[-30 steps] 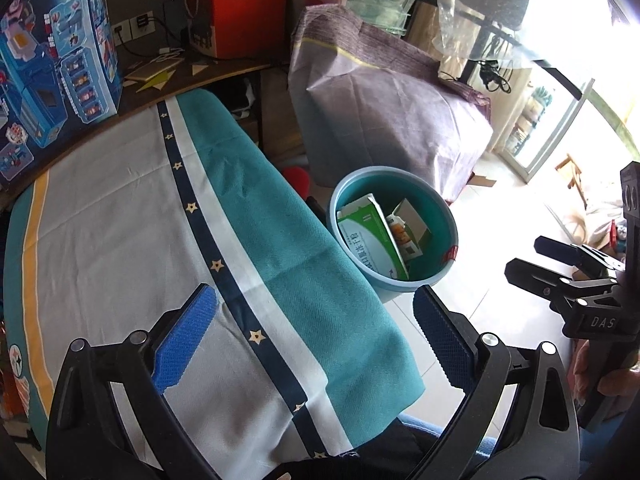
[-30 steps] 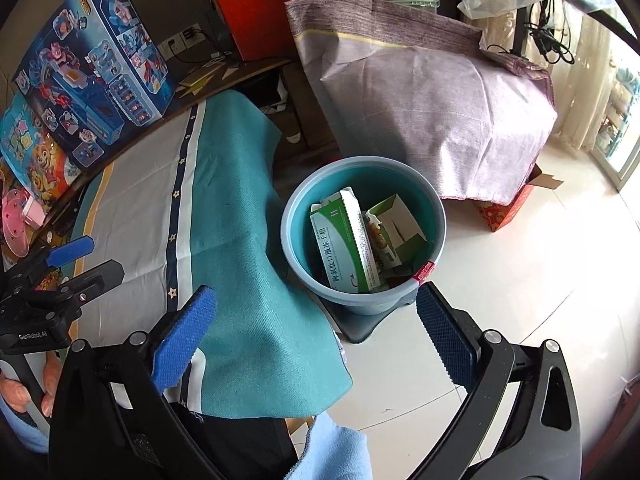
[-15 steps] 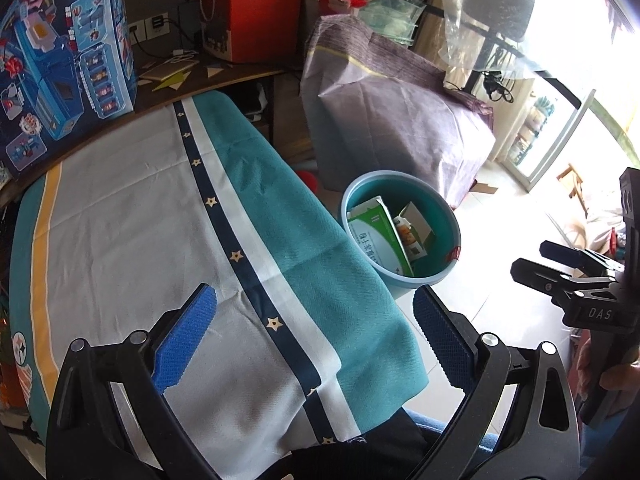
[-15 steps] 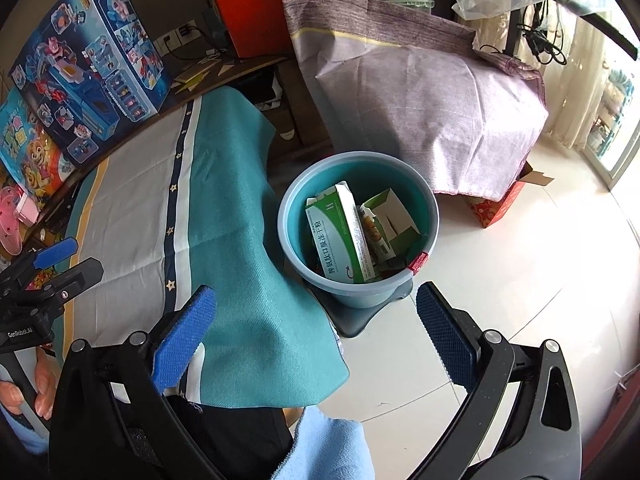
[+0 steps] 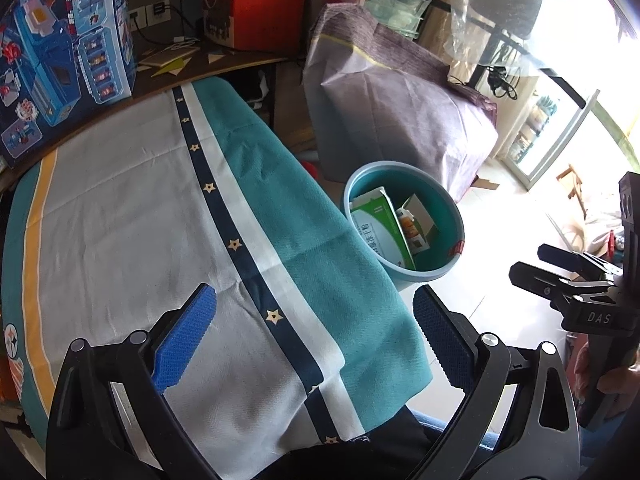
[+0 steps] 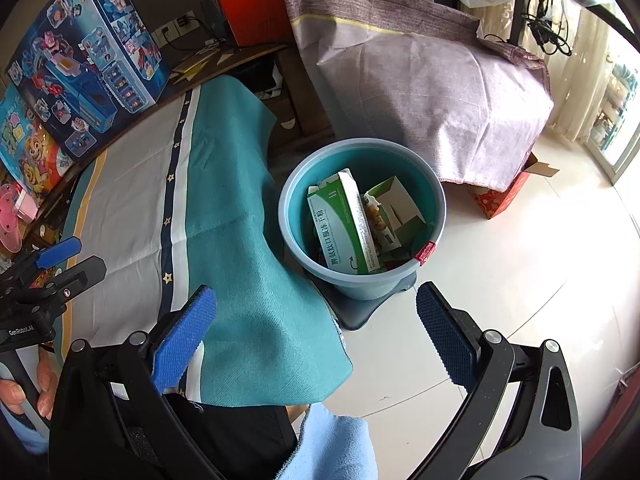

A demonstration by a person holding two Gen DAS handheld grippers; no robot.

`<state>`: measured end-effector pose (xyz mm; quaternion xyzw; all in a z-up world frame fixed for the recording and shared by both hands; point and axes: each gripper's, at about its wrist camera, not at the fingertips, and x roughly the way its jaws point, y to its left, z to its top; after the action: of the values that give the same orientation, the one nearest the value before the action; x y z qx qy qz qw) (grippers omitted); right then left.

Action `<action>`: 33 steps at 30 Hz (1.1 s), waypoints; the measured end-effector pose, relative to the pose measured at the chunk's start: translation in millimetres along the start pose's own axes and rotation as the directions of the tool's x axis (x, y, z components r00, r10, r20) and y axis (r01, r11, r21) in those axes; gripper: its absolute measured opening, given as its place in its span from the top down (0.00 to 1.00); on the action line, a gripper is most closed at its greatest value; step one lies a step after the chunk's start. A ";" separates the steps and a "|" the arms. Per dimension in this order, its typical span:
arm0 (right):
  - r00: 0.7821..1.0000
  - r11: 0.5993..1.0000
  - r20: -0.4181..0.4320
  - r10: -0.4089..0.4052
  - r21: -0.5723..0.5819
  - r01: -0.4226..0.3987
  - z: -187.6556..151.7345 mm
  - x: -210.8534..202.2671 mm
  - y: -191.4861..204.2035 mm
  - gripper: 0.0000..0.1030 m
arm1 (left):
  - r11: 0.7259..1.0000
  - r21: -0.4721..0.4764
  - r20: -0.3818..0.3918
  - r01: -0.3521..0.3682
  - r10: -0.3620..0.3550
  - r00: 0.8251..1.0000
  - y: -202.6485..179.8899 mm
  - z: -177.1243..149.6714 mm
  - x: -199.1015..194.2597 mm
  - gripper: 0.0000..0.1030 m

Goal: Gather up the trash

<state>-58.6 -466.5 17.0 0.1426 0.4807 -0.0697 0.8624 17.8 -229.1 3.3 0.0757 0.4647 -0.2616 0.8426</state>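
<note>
Grippers, two, mine, both empty. My left gripper [image 5: 314, 328], black frame with blue ribbed pads, stands spread wide above the striped tablecloth of grey, white, navy and teal fabric [image 5: 132, 216]. My right gripper [image 6: 316, 328] is likewise spread wide, holding nothing, out past the hanging teal edge of the cloth and over the pale tiled floor [image 6: 520, 280].

Bin: round blue plastic bucket [image 6: 438, 200], upright on the floor just beside the cloth's drooping edge. Contents: green-and-white cardboard medicine carton [image 6: 344, 224], leaning on end against the near wall; beside it a smaller opened green-and-white cardboard box [image 6: 396, 204], flaps up.

Handling, as I judge it: both cartons light, thin-walled, easily crushed, faces somewhat slick. Best hold would be across the narrow sides, pads flat, with gentle pressure.

Loose trash on the cloth: none that I can see from either view. Collection looks largely done, so far as these views reach.

Surroundings: large blue printed toy box [image 6: 88, 64] at the back of the table; bulky object under mauve woven cloth [image 6: 420, 80] behind the bucket.
</note>
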 end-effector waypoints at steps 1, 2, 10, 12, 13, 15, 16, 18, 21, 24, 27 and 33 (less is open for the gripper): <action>1.000 1.000 -0.001 0.000 0.000 0.000 -0.6 0.8 -0.3 0.07 | 1.000 0.005 0.003 -0.003 0.003 1.000 -0.6 -0.5 0.6 0.04; 1.000 1.000 -0.004 0.000 0.002 0.000 -1.2 2.0 -1.0 0.07 | 1.000 0.008 0.006 -0.010 0.010 1.000 -0.8 -0.8 0.5 0.04; 1.000 1.000 -0.017 -0.013 0.008 0.013 -2.3 9.1 -3.9 0.07 | 1.000 0.014 0.009 -0.014 0.014 1.000 1.0 -4.6 4.5 0.04; 1.000 1.000 -0.017 -0.018 0.005 0.018 -2.4 9.5 -3.0 0.07 | 1.000 0.017 0.016 -0.021 0.020 1.000 1.8 -5.3 3.5 0.04; 1.000 1.000 -0.018 -0.019 0.004 0.019 -2.7 9.4 -2.9 0.07 | 1.000 0.020 0.019 -0.025 0.024 1.000 1.7 -5.2 3.1 0.04; 1.000 1.000 -0.018 -0.019 0.003 0.019 -2.5 9.6 -2.6 0.07 | 0.999 0.023 0.022 -0.029 0.029 0.999 1.8 -5.7 1.9 0.04; 1.000 1.000 -0.018 -0.021 0.003 0.021 -2.9 9.6 -2.1 0.07 | 0.999 0.023 0.024 -0.031 0.031 0.999 1.9 -6.1 1.7 0.04; 1.000 1.000 -0.020 -0.023 0.001 0.023 -2.8 11.3 -2.3 0.07 | 0.999 0.023 0.024 -0.033 0.033 0.999 2.6 -6.4 2.2 0.04; 0.999 1.000 -0.025 -0.027 -0.002 0.027 -2.5 13.6 -2.1 0.07 | 0.999 0.020 0.024 -0.038 0.037 0.999 4.0 -7.8 3.1 0.04; 0.999 0.999 -0.031 -0.032 -0.004 0.032 -2.3 16.5 -1.5 0.07 | 0.999 0.016 0.025 -0.040 0.039 0.999 6.9 -8.1 4.1 0.04; 0.999 0.999 -0.039 -0.036 -0.004 0.036 -2.0 19.9 -1.0 0.07 | 0.999 0.015 0.025 -0.050 0.049 0.998 7.5 -9.5 4.9 0.04; 0.998 0.999 -0.042 -0.041 -0.009 0.041 -2.4 22.1 1.3 0.07 | 0.998 0.009 0.016 -0.055 0.055 0.998 8.9 -10.6 8.0 0.04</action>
<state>-48.5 -464.1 -2.7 0.1306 0.5017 -0.0824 0.8511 18.0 -220.6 -10.2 0.0903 0.4546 -0.2412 0.8526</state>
